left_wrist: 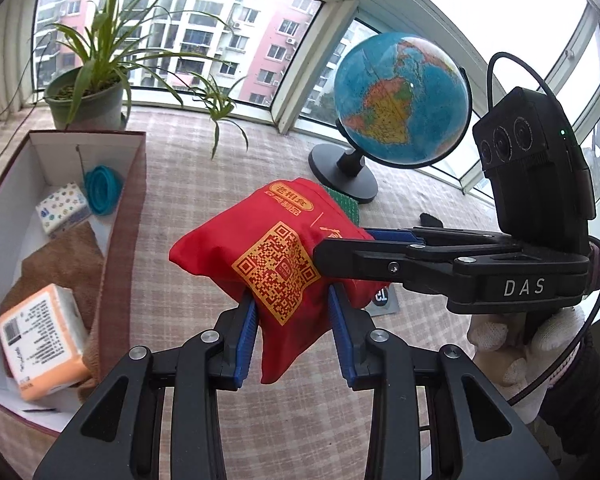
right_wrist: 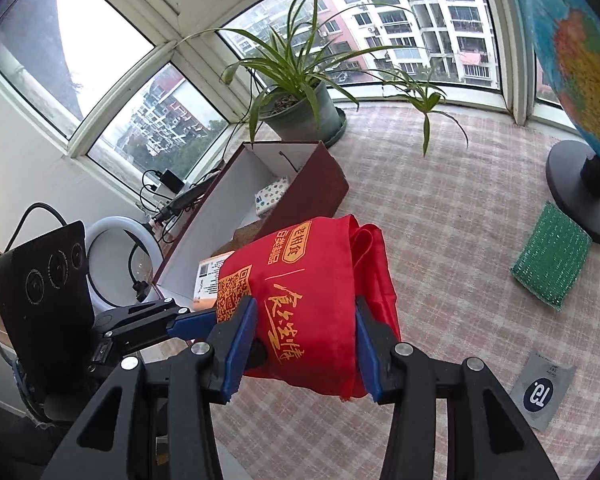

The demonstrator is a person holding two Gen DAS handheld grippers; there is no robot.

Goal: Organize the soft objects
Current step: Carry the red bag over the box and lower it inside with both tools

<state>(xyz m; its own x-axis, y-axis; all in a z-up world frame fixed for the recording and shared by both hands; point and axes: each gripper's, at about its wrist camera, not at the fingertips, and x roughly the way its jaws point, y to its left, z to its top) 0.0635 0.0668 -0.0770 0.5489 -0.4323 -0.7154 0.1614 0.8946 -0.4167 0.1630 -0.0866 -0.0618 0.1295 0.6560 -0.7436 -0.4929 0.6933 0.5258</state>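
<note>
A folded red cloth bag (left_wrist: pixel 276 264) with a gold QR code hangs in the air above the checked tablecloth, held by both grippers. My left gripper (left_wrist: pixel 292 308) is shut on its lower part. My right gripper (right_wrist: pixel 306 320) is shut on its side; it reaches in from the right in the left wrist view (left_wrist: pixel 340 252). The red bag also shows in the right wrist view (right_wrist: pixel 312 280). An open box (left_wrist: pixel 124 216) stands to the left, holding a brown towel (left_wrist: pixel 64 264), an orange tissue pack (left_wrist: pixel 40 340), a patterned tissue pack (left_wrist: pixel 62 206) and a blue collapsible cup (left_wrist: pixel 102 188).
A globe (left_wrist: pixel 400 96) on a dark stand sits at the back right. A potted plant (left_wrist: pixel 88 100) stands behind the box. A green scouring sponge (right_wrist: pixel 552 256) and a grey sachet (right_wrist: pixel 542 388) lie on the cloth. Cables and a ring light (right_wrist: pixel 120 256) lie left of the box.
</note>
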